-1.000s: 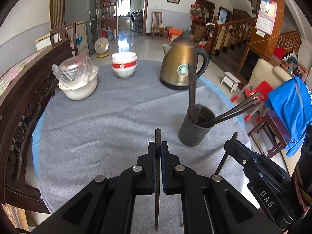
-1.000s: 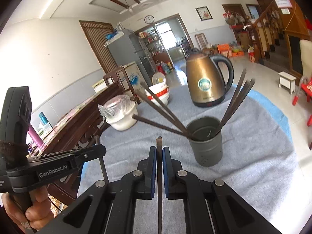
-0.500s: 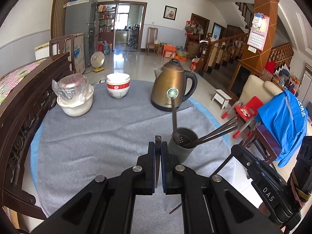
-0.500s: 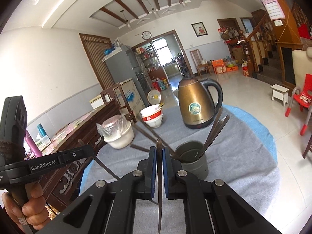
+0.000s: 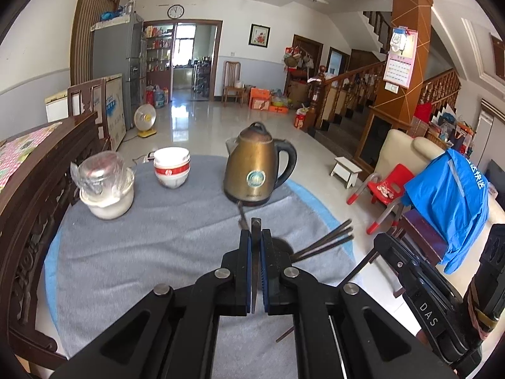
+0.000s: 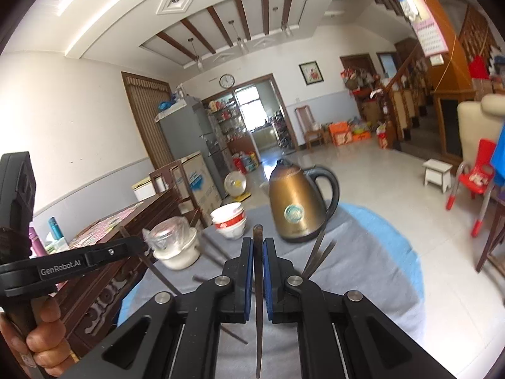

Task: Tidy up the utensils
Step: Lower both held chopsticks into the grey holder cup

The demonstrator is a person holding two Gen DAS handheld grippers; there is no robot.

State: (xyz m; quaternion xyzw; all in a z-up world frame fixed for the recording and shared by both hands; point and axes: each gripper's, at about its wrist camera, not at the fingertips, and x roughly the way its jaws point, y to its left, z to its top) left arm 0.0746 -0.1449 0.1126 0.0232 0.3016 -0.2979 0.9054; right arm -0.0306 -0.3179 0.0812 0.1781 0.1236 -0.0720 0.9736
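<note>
Since a second ago: both grippers have risen above the holder [image 5: 279,244].
Left gripper [image 5: 256,246]: clamps one chopstick [image 5: 255,271].
Right gripper [image 6: 258,252]: clamps another chopstick [image 6: 258,300].
Holder: near the table's [image 5: 142,252] right edge, mostly hidden.
Advice: lower each tip-first, vertically, before letting go.

Probably a home's living room: fridge [image 5: 118,60], staircase [image 5: 356,85], kettle [image 5: 257,165] on table [image 5: 157,237].

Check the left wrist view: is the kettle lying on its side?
No, the kettle stands upright on the grey cloth.
</note>
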